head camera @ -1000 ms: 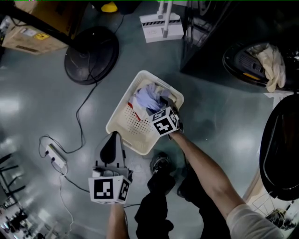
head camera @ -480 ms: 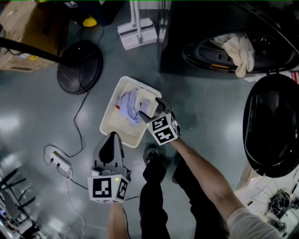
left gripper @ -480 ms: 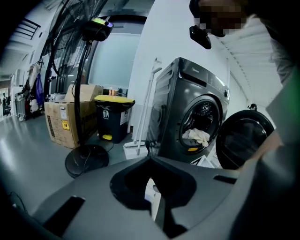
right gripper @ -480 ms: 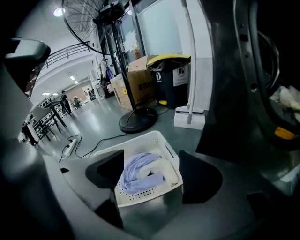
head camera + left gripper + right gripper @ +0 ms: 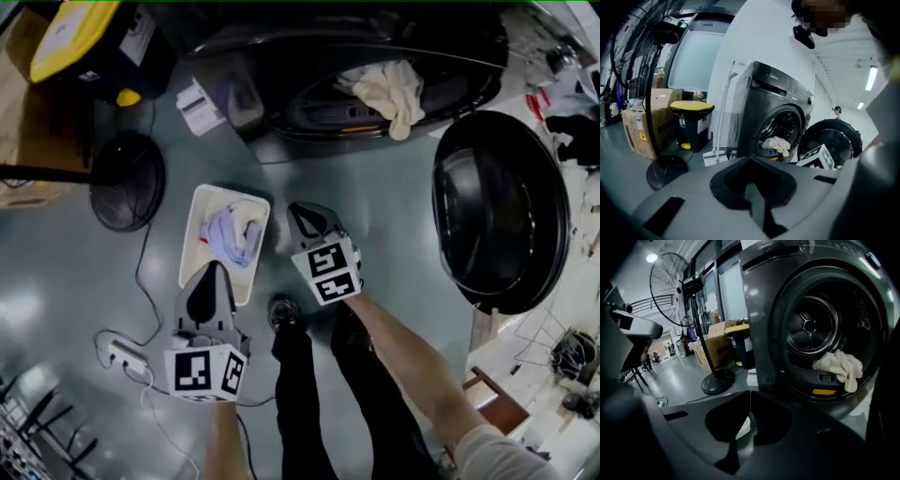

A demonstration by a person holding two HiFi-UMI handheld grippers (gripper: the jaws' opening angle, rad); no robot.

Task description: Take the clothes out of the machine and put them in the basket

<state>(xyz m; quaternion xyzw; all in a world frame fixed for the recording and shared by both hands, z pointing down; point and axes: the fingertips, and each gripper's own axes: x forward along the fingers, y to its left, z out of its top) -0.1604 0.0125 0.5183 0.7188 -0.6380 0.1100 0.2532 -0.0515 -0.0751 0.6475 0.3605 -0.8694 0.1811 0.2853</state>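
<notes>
The dark washing machine (image 5: 281,56) stands at the top of the head view, its round door (image 5: 497,211) swung open to the right. A cream cloth (image 5: 386,89) hangs over the drum's lip; the cream cloth (image 5: 836,366) shows too in the right gripper view. The white basket (image 5: 192,246) on the floor holds lilac and white clothes (image 5: 232,234). My right gripper (image 5: 295,210) hovers right of the basket, shut and empty, its jaws (image 5: 750,393) meeting and aimed at the drum. My left gripper (image 5: 212,268) is below the basket, shut and empty, facing the machine (image 5: 773,122).
A standing fan's round base (image 5: 127,178) sits left of the basket, with a yellow-lidded bin (image 5: 80,37) and cardboard box (image 5: 11,103) behind it. A power strip (image 5: 127,354) and cable lie at lower left. A white dustpan (image 5: 197,105) stands by the machine. The person's shoe (image 5: 281,314) is beneath the grippers.
Both grippers have lifted away from the basket. The right gripper left the clothes in the basket and its jaws closed. The head view has swung toward the machine.
</notes>
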